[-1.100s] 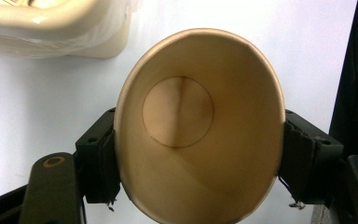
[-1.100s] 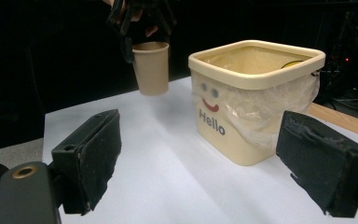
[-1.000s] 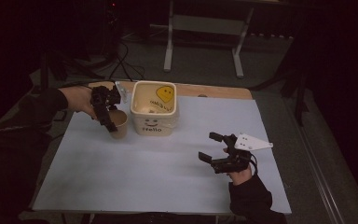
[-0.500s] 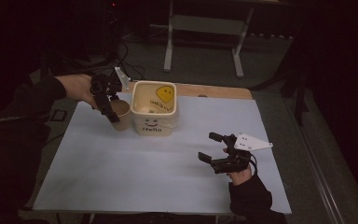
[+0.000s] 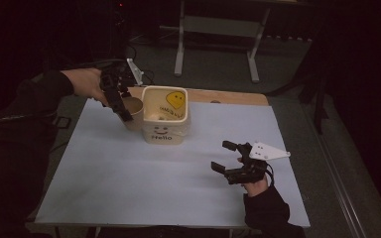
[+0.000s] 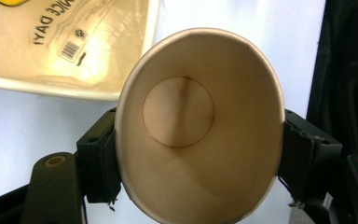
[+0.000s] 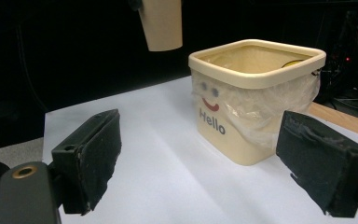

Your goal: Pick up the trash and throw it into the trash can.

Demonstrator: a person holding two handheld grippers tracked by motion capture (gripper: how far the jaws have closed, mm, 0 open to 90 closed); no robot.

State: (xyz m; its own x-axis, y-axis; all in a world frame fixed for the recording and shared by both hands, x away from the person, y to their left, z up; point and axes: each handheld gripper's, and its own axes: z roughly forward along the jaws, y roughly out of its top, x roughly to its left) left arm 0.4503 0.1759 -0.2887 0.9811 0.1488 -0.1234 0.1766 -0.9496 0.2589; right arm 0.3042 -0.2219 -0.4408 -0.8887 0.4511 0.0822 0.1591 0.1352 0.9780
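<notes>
My left gripper [image 5: 121,106] is shut on a tan paper cup [image 5: 135,112], held in the air just left of the cream "Hello" bin [image 5: 163,130]. In the left gripper view the paper cup [image 6: 198,126] is squeezed to an oval between the two jaws, its empty inside facing the camera, and the bin's lined inside [image 6: 65,42] lies beyond it. The right gripper view has the cup [image 7: 161,23] hanging above and left of the bin [image 7: 251,93]. My right gripper [image 5: 227,156] rests open near the table's right front, nothing between its jaws.
A white sheet [image 5: 129,183] covers the table, with a wooden strip [image 5: 228,96] along the far edge. The bin holds a clear plastic liner with a yellow smiley print [image 5: 172,100]. A metal stand [image 5: 218,29] is on the dark floor behind.
My left gripper has lifted the cup off the table and drawn it slightly left and up beside the bin. The right gripper has stayed still.
</notes>
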